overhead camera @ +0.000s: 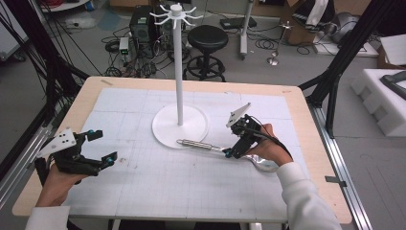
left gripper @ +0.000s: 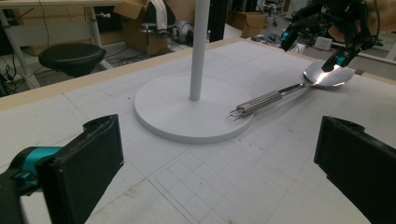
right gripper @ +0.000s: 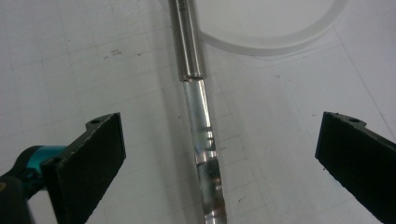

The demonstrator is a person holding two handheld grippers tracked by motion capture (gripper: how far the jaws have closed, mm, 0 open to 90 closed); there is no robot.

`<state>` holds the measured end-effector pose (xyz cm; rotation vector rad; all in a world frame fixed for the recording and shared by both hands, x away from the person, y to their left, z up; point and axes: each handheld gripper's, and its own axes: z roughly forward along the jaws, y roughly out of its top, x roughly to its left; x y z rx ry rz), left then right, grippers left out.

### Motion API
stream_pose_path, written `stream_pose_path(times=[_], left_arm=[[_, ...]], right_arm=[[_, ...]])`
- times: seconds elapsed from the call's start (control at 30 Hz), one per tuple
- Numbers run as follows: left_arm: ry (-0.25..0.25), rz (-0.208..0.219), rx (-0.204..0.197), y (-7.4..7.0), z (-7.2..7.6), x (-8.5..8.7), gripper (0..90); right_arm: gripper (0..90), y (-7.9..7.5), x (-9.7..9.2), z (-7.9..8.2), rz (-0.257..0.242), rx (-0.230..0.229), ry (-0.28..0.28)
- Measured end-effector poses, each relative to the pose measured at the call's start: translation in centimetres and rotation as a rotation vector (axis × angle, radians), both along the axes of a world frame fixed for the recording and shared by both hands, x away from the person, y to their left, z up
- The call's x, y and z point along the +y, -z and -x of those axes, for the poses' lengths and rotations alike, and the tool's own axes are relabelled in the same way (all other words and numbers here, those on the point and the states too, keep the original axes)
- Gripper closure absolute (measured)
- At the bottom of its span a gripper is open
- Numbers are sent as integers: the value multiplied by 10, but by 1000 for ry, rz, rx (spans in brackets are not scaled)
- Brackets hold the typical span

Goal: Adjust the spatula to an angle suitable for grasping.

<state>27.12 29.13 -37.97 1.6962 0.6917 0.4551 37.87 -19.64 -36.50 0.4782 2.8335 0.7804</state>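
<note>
Tongs on both sides gape wide, right tongs [overhead camera: 233,142] straddling the spoon [right gripper: 201,128], left tongs [overhead camera: 104,146] empty.

A black stool [overhead camera: 207,39] stands on the grey floor [overhead camera: 287,72] among cables, beside what may be cardboard boxes [overhead camera: 301,28].

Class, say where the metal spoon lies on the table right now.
In the high view the metal spoon lies right of centre, its handle end on the white stand's base, its neck between the open right gripper jaws.
</note>
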Motion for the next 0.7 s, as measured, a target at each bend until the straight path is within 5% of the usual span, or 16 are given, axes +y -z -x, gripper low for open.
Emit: stream_pose_path(times=[0.4, 0.7], left_arm=[[1, -1, 0, 0, 0, 0, 17], [1, 1, 3, 0, 0, 0, 17]], right_arm=[[72, 22, 15, -5, 67, 53, -38], [300, 36, 12, -8, 89, 97, -13]])
